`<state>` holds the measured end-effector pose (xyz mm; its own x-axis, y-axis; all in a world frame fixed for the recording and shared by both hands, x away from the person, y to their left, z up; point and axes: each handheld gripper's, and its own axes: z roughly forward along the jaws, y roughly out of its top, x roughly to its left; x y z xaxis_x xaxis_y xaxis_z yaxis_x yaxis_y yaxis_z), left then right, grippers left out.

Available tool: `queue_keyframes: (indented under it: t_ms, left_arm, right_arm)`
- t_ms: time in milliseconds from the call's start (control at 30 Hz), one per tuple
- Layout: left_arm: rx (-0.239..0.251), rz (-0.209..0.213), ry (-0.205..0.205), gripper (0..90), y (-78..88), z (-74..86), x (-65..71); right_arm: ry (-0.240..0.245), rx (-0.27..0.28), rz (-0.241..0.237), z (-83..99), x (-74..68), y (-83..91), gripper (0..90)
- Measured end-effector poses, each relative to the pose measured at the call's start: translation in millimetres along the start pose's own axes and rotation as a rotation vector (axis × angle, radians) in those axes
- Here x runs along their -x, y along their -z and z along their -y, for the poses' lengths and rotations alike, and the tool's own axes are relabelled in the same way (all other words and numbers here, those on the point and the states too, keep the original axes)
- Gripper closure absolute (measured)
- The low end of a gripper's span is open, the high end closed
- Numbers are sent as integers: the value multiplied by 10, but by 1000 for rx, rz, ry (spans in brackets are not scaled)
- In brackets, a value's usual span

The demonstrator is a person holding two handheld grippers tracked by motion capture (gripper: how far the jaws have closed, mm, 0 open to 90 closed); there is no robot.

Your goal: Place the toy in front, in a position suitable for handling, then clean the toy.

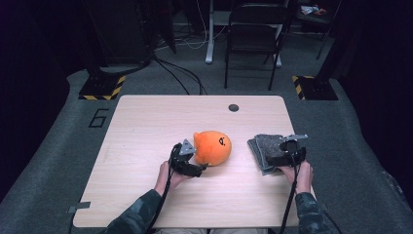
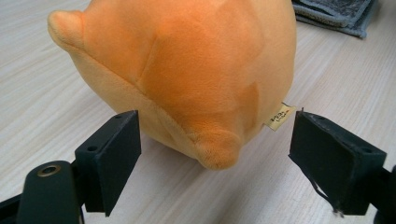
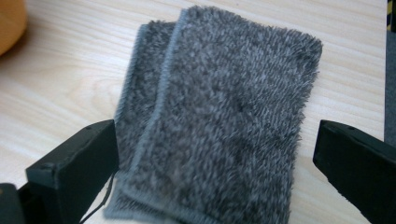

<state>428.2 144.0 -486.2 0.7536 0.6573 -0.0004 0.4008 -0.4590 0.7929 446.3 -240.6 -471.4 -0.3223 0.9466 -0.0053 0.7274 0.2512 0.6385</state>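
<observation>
A round orange plush toy (image 1: 214, 146) lies near the middle of the wooden table (image 1: 146, 126). My left gripper (image 1: 197, 167) sits just left of it and in front of it. In the left gripper view the plush toy (image 2: 187, 70) bulges between the jaws of the left gripper (image 2: 217, 158). The pads stand apart from the plush, so the gripper is open. A folded grey towel (image 1: 265, 146) lies at the table's right side. My right gripper (image 1: 285, 155) hovers over its near end. In the right gripper view the towel (image 3: 224, 107) lies between the wide-open jaws of the right gripper (image 3: 215, 172), untouched.
A small dark round hole (image 1: 234, 107) sits near the table's far edge. Beyond the table stand a black folding chair (image 1: 253, 29) and two stand bases with yellow-black stripes (image 1: 102, 87). Cables run across the grey floor.
</observation>
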Motion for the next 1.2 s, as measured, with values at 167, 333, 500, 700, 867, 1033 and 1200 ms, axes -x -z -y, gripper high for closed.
queue_keyframes:
  t_ms: [167,333,500,700,867,1033,1200]
  left_arm:
    - [0,2,6,168,4,8,-17]
    - [9,5,8,184,-11,9,-27]
    - [-15,12,5,195,-58,13,-17]
    - [-18,25,23,230,-71,28,-48]
    - [-18,20,19,288,-57,25,-53]
    - [-14,14,17,362,-57,32,-62]
    - [-22,9,6,443,-61,43,-53]
  right_arm:
    - [-26,-11,-3,-49,69,-119,0]
    - [-5,-36,-5,-106,41,-269,0]
    - [12,-113,-2,-116,16,-473,0]
    - [36,-179,1,-102,18,-554,6]
    - [23,-185,8,-96,28,-552,0]
    - [13,-195,19,-111,3,-540,42]
    - [-14,-156,31,-118,10,-452,387]
